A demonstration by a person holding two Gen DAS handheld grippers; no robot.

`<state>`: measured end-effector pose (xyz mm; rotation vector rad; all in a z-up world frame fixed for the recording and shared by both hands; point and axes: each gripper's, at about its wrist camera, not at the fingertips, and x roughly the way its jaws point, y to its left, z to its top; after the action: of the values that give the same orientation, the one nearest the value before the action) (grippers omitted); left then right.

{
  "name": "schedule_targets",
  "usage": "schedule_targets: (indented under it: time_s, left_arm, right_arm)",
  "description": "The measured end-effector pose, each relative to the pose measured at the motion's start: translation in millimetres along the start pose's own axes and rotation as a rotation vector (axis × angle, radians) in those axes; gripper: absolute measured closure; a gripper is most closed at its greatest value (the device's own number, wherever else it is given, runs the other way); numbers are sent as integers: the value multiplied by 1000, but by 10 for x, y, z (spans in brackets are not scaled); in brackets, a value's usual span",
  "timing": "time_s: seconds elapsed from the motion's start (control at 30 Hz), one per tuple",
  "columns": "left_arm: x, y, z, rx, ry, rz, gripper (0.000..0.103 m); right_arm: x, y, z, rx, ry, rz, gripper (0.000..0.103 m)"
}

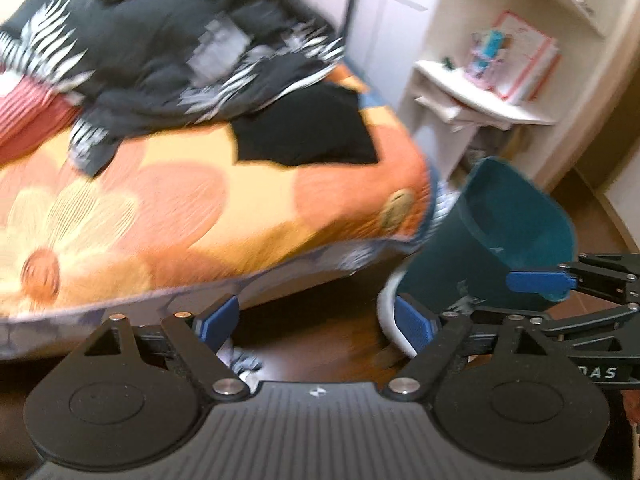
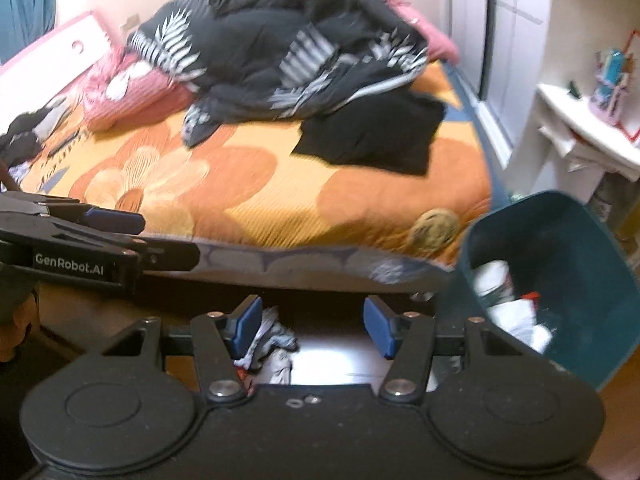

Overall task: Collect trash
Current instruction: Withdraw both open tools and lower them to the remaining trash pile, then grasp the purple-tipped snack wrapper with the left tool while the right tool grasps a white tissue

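Both claws gape beside the bed edge point(image 2: 320, 254), bin point(image 2: 560, 280) rightward.

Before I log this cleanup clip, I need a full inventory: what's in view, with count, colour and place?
Bin: one, teal, on floor right of bed, holding white and red scraps.
Bed cover: one, orange floral.
Duvet: one, black and white, heaped on bed.
Garment: one, black, flat on bed.
Pillow: one, pink, on bed's left side.
Crumpled litter: white-grey, on floor by bed.
Shelf unit: one, white, right, items blurred.
Left claw: open, empty.
Right claw: open, empty.
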<state>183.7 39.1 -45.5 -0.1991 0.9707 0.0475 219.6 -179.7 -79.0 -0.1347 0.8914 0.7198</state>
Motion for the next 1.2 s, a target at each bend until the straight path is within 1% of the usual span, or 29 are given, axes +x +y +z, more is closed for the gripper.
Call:
schedule_targets:
  time_s: [0.17,0.33,0.57,0.73,0.83,0.97,1.03,1.2]
  left_arm:
    - [377,464,-314,-96,82,48,18]
    - [868,853,-632,-166,166,113,18]
    - [1564,1287,-973,-273,275,145,18]
    - [2105,1493,-1172,-282,356,193,18]
    - [2439,1647,-1258,-320,422,203,18]
    - [2811,1748,-1359,-314,462,232,18]
    - [2991,1784,-1410,-318,488,237,18]
    - [3376,1830,-1525,-309,524,213,18]
  right_arm:
    - [494,168,-139,14,83,59,46]
    - [1086,376,-307,-17,181,77,46]
    - [1909,576,-500,-52,314,102,46]
    - [2501,648,-631,-97,388,94,46]
    - [2867,655,-724,-110,434,101,46]
    - [3306,613,-868,-102,486,121,47]
    - [3507,597,-943,-105,513,132,47]
    - [3950,562,-1116,-116,560,135,47]
